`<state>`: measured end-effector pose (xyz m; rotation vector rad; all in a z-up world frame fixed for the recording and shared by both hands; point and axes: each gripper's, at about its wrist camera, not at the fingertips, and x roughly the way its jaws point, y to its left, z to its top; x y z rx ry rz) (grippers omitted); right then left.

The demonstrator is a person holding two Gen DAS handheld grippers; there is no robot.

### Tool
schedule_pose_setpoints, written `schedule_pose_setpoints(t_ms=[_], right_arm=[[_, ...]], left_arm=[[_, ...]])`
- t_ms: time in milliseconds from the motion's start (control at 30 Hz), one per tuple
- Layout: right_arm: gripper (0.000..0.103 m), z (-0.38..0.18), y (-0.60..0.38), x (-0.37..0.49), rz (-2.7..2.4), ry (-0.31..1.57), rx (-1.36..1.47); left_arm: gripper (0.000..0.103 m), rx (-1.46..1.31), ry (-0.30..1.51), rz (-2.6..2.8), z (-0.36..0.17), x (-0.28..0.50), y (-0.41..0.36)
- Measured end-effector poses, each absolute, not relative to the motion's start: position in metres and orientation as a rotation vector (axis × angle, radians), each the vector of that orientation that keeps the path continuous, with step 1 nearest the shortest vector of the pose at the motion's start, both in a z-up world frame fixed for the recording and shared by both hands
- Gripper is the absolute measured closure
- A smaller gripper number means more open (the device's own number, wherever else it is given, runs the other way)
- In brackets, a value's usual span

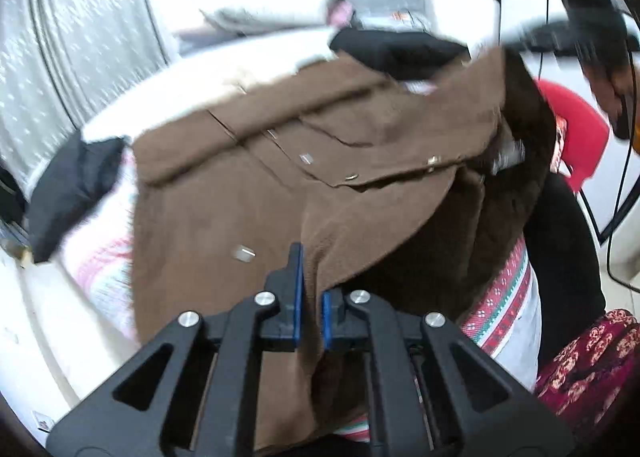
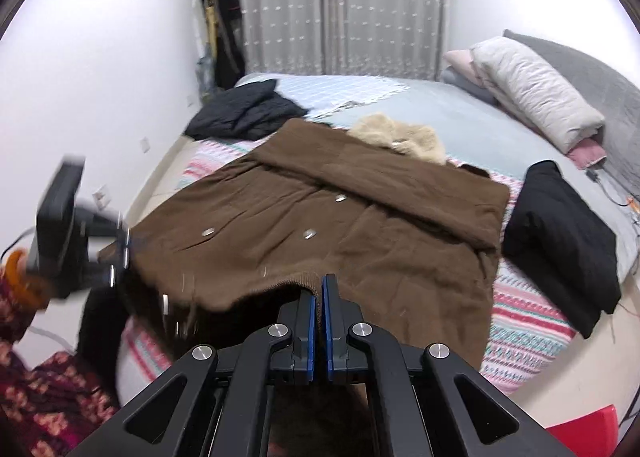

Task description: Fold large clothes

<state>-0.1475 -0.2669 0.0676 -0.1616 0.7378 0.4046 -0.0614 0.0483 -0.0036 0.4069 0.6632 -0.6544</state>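
A large brown coat [image 2: 320, 217] with metal snaps and a cream fur collar [image 2: 400, 137] lies spread on the bed. Its near hem is lifted off the mattress. In the right wrist view my right gripper [image 2: 320, 285] is shut on the ribbed hem edge. At the left of that view, blurred, my left gripper [image 2: 116, 257] is at the coat's other hem corner. In the left wrist view the coat [image 1: 320, 161] hangs folded over, dark lining showing on the right. There my left gripper [image 1: 312, 281] is shut with brown fabric pinched between its blue pads.
A striped pink blanket [image 2: 528, 321] covers the bed. Black garments lie at the right [image 2: 556, 233] and far left [image 2: 248, 109]. Folded bedding [image 2: 536, 89] is stacked at the headboard. A red stool [image 2: 580, 433] stands near the bed. A person's patterned sleeve [image 2: 40, 397] is at the left.
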Motion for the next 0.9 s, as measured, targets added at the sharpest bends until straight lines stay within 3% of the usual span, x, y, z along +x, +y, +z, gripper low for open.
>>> schedule_pose_setpoints(t_ms=[133,267,367,467,500,567,600,633,667,700,900], right_arm=[[0.101,0.044,-0.265,-0.171,0.474,0.817,-0.129],[0.101,-0.027,-0.264,-0.176,0.47,1.013,-0.103],[0.101,-0.073,-0.264,-0.174,0.444,1.146,-0.113],[0.099,-0.076,-0.272,-0.177,0.468,1.152,-0.07],[0.099,-0.068,-0.276,-0.178,0.48,1.14,-0.049],[0.085,-0.05,-0.288,-0.182,0.494,1.099,-0.004],[0.079,-0.039,-0.299,-0.183,0.479,1.067,0.023],[0.06,-0.032,-0.31,-0.185,0.454,1.043,0.046],[0.042,-0.027,-0.318,-0.185,0.427,1.026,0.064],[0.037,-0.022,-0.333,-0.186,0.383,1.001,0.097],[0.034,-0.023,-0.417,-0.169,0.211,0.99,0.37]], left_arm=[[0.096,0.463,0.771,-0.731,-0.026,-0.067,0.055],[0.096,0.573,0.903,-0.78,-0.079,-0.078,0.039],[0.095,0.547,0.923,-0.793,-0.077,-0.078,0.037],[0.088,0.483,0.983,-0.867,-0.065,-0.079,0.043],[0.079,0.444,1.002,-0.897,-0.06,-0.078,0.047],[0.054,0.322,1.037,-0.956,-0.047,-0.076,0.063],[0.034,0.264,1.027,-0.937,-0.039,-0.073,0.075],[0.026,0.234,1.014,-0.916,-0.035,-0.074,0.083],[0.026,0.194,0.997,-0.881,-0.029,-0.07,0.096],[0.026,0.165,0.992,-0.854,-0.026,-0.066,0.107],[0.022,-0.015,1.09,-0.59,-0.042,-0.021,0.17]])
